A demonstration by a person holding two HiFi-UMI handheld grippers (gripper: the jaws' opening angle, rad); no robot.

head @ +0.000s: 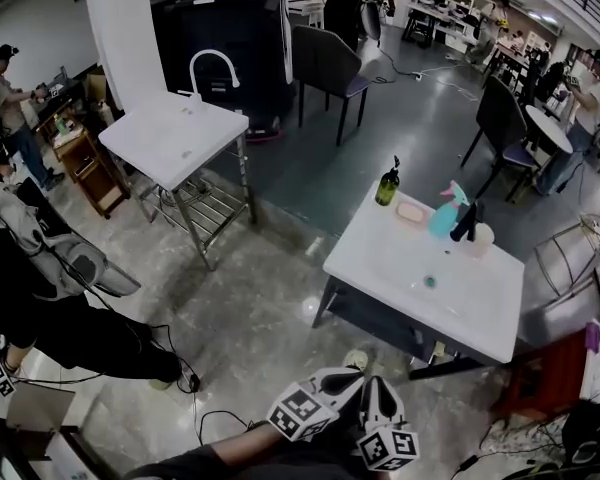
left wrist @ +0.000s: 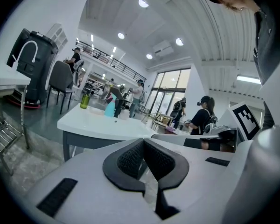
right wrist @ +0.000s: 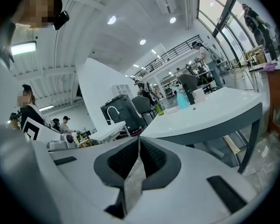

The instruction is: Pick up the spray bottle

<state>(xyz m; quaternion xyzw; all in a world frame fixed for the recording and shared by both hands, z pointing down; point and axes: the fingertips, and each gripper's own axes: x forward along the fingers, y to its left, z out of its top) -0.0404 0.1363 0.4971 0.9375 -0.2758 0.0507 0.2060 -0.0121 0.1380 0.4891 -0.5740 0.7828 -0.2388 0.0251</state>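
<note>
Left gripper (left wrist: 143, 160): sitting clenched, pads pressing together, grasping nothing.
Right gripper (right wrist: 138, 160): likewise clenched and empty, pointing toward the white table (head: 460, 313).
Spray bottle (head: 445, 213): standing upright near the far edge of that table, between a soap dish (head: 413, 211) and a black tap (head: 467, 223), just beside both; a green bottle (head: 387, 183) standing at the far corner.
Gap: both grippers hanging well apart from the bottle, over bare floor short of the table.
Progress: judging by this, barely starting; bottle untouched, nothing lifted.
Remaining: reaching across the table, opening one gripper, closing on the bottle, raising it.
</note>
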